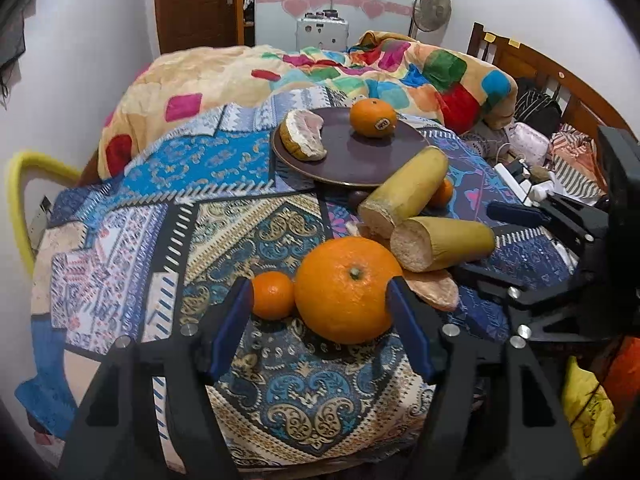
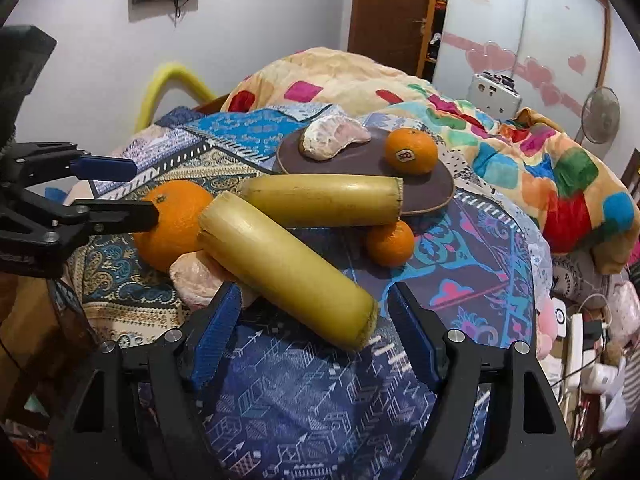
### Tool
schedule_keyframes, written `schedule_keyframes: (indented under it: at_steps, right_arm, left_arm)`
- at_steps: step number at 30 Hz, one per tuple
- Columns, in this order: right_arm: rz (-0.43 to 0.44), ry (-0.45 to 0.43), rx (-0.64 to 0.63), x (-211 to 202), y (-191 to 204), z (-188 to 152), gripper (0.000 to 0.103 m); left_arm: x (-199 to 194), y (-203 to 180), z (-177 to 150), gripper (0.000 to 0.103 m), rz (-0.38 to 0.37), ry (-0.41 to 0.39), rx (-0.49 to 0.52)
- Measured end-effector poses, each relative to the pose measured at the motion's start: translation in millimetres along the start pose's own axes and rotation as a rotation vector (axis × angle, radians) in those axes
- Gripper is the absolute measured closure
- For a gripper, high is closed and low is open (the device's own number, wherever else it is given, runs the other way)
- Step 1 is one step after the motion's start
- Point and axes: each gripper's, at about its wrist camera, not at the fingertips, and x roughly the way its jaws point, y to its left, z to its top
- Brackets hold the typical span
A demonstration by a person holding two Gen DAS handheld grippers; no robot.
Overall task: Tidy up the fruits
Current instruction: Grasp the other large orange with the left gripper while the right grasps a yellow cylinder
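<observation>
A big orange (image 1: 346, 288) lies on the patterned cloth between the open jaws of my left gripper (image 1: 320, 300), its right finger touching the fruit; it also shows in the right wrist view (image 2: 176, 222). A small orange (image 1: 272, 294) sits to its left. Two yellow sugarcane-like pieces (image 1: 408, 190) (image 1: 444, 242) lie beside it, and a pomelo segment (image 1: 434, 286) under one. A dark plate (image 1: 360, 160) holds a stickered orange (image 1: 373, 117) and a pomelo piece (image 1: 302, 134). My right gripper (image 2: 312, 308) is open around the end of the near yellow piece (image 2: 288, 264).
Another small orange (image 2: 390, 242) lies by the plate's edge (image 2: 440, 196). A colourful blanket (image 1: 400, 68) is heaped behind the plate. A wooden headboard (image 1: 540, 64) and bags stand at the right. A yellow hoop (image 1: 20, 192) is at the left.
</observation>
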Motion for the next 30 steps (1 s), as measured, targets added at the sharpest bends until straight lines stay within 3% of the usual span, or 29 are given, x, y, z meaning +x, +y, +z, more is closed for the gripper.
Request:
schedule_keyframes:
  at_steps: [11,17,21,30]
  right_arm:
    - [0.126,0.086,-0.024,13.1,-7.0,7.6,0.032]
    - [0.043,0.102,-0.112,8.2,1.1,-1.2,0.049]
    - [-0.007,0.127,-0.141,3.2,5.7,-4.9,0.055]
    - [0.054,0.19,-0.073,-14.3,-0.9,-12.0,0.067]
  left_arm:
    - [21.5,-17.8,-6.7,0.034,0.008,0.038,0.044]
    - [20.8,-17.2,-5.7,0.037,0.003,0.014,0.045]
    - [20.2,-17.7,-6.7,0.038,0.008,0.006,0.055]
    - [2.5,-4.8,-17.7,0.039,-0.039,0.019,0.032]
